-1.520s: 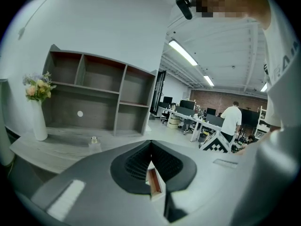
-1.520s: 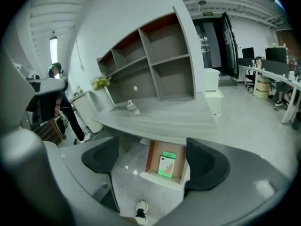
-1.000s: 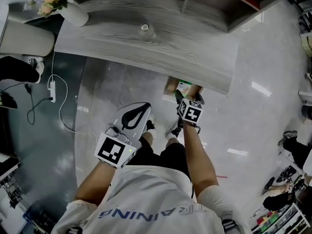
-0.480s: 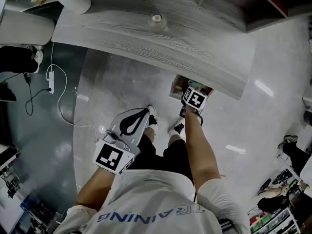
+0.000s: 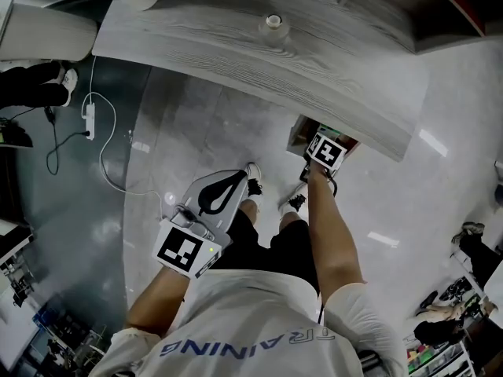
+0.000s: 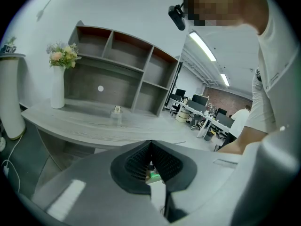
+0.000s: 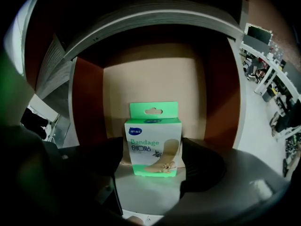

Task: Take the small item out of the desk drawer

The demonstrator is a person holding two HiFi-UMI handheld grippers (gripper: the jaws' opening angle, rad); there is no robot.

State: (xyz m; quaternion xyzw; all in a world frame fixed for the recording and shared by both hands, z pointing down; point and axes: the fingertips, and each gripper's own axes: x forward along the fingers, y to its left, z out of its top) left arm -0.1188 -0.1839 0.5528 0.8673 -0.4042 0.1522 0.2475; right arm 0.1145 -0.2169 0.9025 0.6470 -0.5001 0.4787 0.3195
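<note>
- The drawer (image 7: 155, 79) is open at the top, but the tabletop (image 7: 155, 20) overhangs its far end.
- Brown side walls (image 7: 87, 98) close off the drawer's left and right.
- A bandage box (image 7: 153, 140) takes up the drawer's middle, with bare bottom beyond it.
- The right hand-held gripper (image 7: 151, 157), its jaws just closing, fills the drawer's near end, with one jaw close on each side of the box.
- To the left of the drawer, the floor (image 5: 196, 132) lies open.

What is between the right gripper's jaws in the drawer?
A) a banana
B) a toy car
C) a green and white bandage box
C: in the right gripper view the green and white bandage box stands in the drawer between the jaws of the right gripper, which have just been closing toward it.
</note>
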